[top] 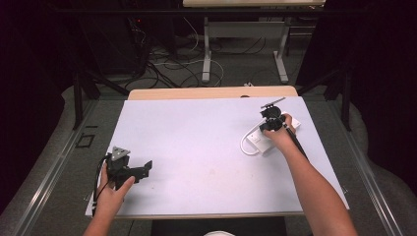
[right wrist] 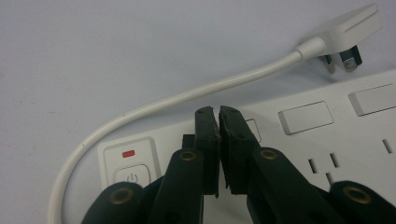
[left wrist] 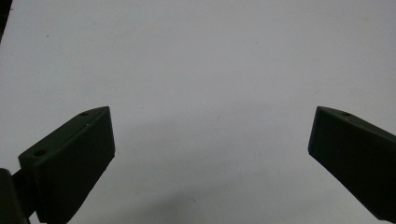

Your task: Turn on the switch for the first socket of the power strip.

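Fingers (right wrist: 219, 140) of the right gripper (right wrist: 218, 112) clenched over the power strip (right wrist: 299, 140); left gripper (left wrist: 210, 140) released above bare tabletop (left wrist: 210, 56).

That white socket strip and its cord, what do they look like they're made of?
Socket strip: probably hard moulded plastic, white and smooth with a slight sheen, with crisp-edged switches. Cord: seemingly a flexible rubbery or vinyl sheath, since it curves in a loop. Plug: white plastic body with metallic-looking pins.

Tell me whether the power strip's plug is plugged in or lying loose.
Loose. In the right gripper view the white plug lies on the table beside the power strip, its metal pins bare.
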Demonstrator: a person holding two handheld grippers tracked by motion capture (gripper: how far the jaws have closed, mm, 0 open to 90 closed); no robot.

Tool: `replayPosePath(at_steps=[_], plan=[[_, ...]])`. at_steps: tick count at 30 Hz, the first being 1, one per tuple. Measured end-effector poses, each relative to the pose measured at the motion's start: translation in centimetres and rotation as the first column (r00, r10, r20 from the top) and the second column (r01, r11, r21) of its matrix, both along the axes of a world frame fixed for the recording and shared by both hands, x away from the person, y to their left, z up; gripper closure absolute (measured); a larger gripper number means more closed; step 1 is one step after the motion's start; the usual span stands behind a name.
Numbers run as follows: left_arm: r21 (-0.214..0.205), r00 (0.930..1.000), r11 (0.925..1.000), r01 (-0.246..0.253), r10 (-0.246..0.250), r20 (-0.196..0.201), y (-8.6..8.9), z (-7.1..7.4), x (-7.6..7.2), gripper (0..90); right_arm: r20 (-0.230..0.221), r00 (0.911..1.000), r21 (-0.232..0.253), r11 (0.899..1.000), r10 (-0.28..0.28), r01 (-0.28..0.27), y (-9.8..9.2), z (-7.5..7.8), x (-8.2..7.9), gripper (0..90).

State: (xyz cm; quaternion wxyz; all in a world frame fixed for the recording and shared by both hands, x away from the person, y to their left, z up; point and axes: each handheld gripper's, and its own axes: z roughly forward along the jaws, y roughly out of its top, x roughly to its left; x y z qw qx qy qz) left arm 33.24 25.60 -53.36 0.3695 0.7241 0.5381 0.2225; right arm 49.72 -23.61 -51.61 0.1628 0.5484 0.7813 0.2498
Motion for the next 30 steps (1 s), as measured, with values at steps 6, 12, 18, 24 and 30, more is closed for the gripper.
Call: replayPosePath(at_steps=[6, 12, 18, 24, 30], plan=[[-0.001, 1.0, 1.0, -0.003, 0.003, -0.001, 0.02, 0.04, -0.01, 0.3, -0.006, 1.0, 0.003, 1.0, -0.002, 0.002, -0.03, 0.02, 0.01, 86.6], [0.0, 1.0, 1.0, -0.003, 0.003, -0.003, 0.05, 0.04, -0.05, 0.3, -0.002, 1.0, 0.011, 1.0, -0.001, 0.001, -0.14, -0.03, 0.03, 86.7], [0.006, 1.0, 1.0, -0.002, 0.003, -0.005, 0.16, 0.08, -0.09, 0.3, -0.014, 0.9999, 0.042, 0.999, -0.006, 0.007, -0.17, -0.25, -0.06, 90.0], [0.007, 1.0, 1.0, -0.002, 0.002, -0.004, 0.13, 0.12, -0.12, 0.3, -0.003, 1.0, 0.038, 0.999, 0.002, -0.002, -0.32, -0.32, -0.08, 90.0], [0.0, 1.0, 1.0, -0.006, 0.006, -0.001, 0.09, 0.03, -0.03, 0.3, -0.017, 0.9998, 0.051, 0.999, -0.008, 0.009, -0.34, -0.21, -0.08, 90.0]])
